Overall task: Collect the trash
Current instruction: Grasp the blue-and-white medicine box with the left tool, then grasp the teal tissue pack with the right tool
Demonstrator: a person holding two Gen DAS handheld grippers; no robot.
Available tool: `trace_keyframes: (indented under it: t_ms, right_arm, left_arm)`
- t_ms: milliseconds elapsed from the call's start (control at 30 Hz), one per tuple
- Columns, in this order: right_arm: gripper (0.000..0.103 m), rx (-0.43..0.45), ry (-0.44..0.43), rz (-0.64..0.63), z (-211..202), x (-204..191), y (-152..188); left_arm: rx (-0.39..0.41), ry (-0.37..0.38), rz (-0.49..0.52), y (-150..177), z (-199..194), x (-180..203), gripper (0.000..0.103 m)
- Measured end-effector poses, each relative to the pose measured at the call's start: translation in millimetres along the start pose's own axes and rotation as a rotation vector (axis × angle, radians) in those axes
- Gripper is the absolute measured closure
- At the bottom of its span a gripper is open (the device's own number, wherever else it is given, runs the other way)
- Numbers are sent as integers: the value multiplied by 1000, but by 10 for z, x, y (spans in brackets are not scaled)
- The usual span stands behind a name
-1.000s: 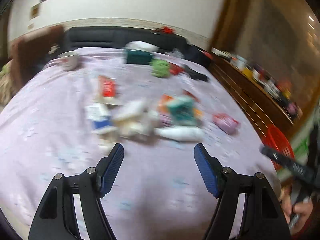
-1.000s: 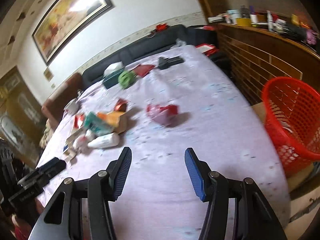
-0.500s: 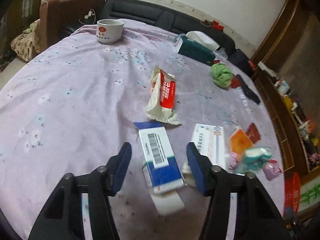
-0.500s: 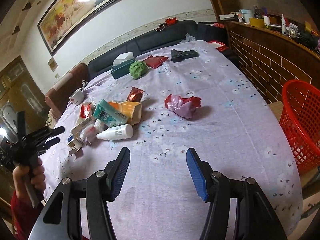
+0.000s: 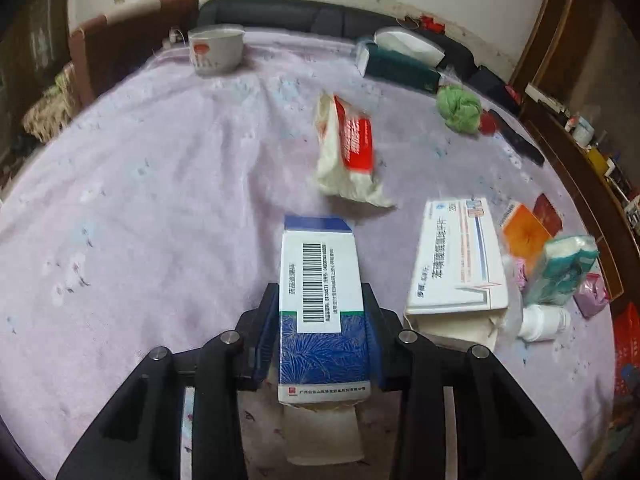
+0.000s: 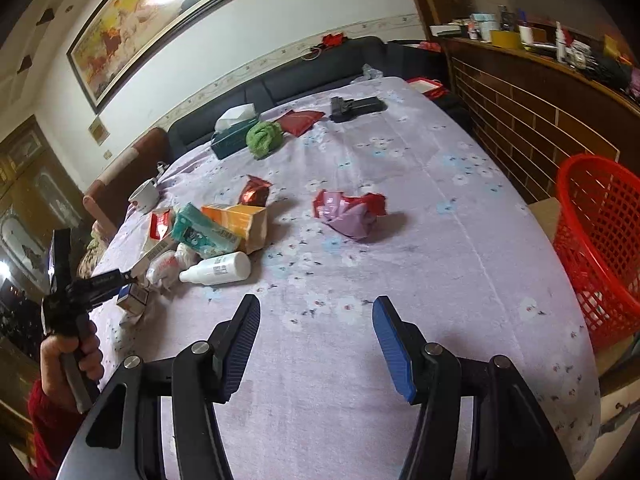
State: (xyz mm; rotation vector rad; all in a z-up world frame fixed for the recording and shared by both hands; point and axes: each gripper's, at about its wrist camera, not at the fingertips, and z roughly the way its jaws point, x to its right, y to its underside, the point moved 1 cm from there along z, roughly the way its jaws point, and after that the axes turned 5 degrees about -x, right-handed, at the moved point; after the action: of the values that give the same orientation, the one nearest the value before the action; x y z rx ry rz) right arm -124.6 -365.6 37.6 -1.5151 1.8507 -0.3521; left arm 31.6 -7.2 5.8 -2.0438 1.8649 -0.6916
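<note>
The blue-and-white box (image 5: 322, 320) with a barcode lies on the lilac-clothed worktop (image 5: 160, 200), between the pads of the left tool (image 5: 322, 312), whose jaws are closing against its long sides. Just beside it lies a larger white box (image 5: 460, 264), and beyond it a crumpled white-and-red wrapper (image 5: 348, 152). The right tool (image 6: 316, 344) hangs released over bare cloth, with a white bottle (image 6: 218, 269) ahead and a red basket (image 6: 600, 240) off the worktop's edge.
</note>
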Motion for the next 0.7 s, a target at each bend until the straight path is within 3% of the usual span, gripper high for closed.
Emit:
trace_keyframes:
  t_ms: [167,367,500,700]
  right_arm:
    - [40,-36,-37,-93,203,-336,-119]
    - [40,-92,-54,-261,524,-762,-341]
    - [40,-98,-53,-336,784,-970,-522]
    - [33,-82,18,-497,1167,-1330,-672]
  left_arm:
    - [15,41,-18,100,-72,-17,70]
    - [90,110,-14,402,-330,14,70]
    - [178,83,45,500,-474,128,70]
    - [213,76,113,530,-520,245,70]
